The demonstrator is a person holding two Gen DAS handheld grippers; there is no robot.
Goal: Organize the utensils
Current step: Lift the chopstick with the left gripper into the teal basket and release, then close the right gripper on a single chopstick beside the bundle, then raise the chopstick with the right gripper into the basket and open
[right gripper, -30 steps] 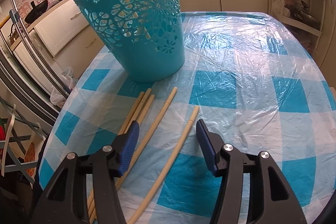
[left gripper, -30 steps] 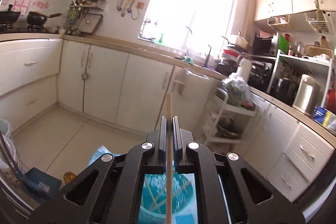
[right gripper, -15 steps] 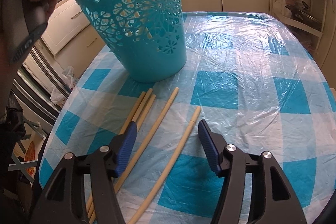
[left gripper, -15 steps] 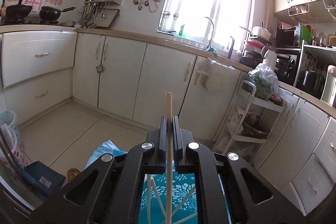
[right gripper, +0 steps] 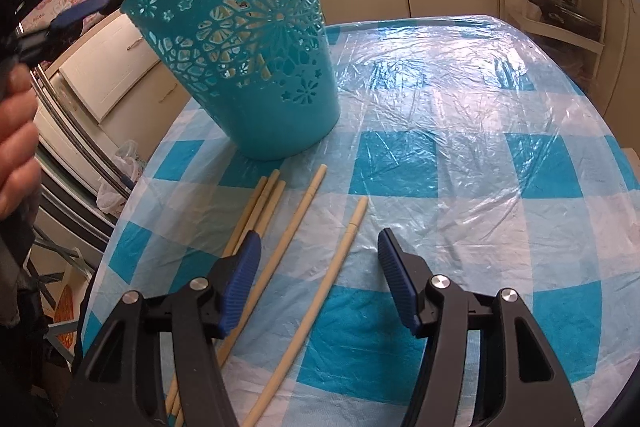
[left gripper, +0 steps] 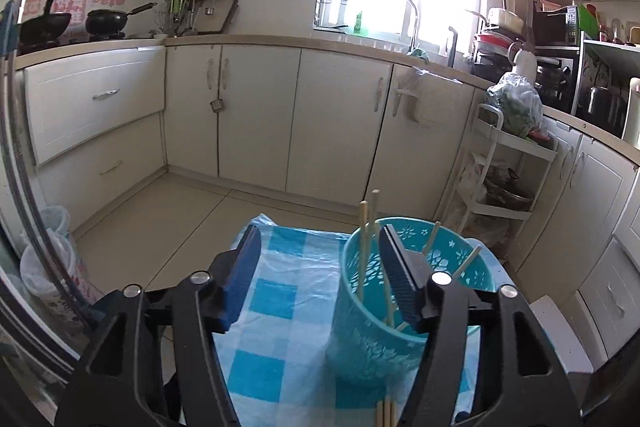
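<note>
L gripper (left gripper: 319,269) now open, chopstick (left gripper: 363,247) released

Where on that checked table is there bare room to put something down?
The tablecloth is bare right of the basket and out to the far edge. It is crowded in front of the basket, where loose chopsticks lie beside and between the open right gripper.

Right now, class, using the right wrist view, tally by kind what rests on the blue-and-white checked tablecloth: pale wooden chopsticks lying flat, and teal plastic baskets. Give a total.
Pale wooden chopsticks lying flat: 5
Teal cut-out plastic basket: 1
Total: 6
</note>
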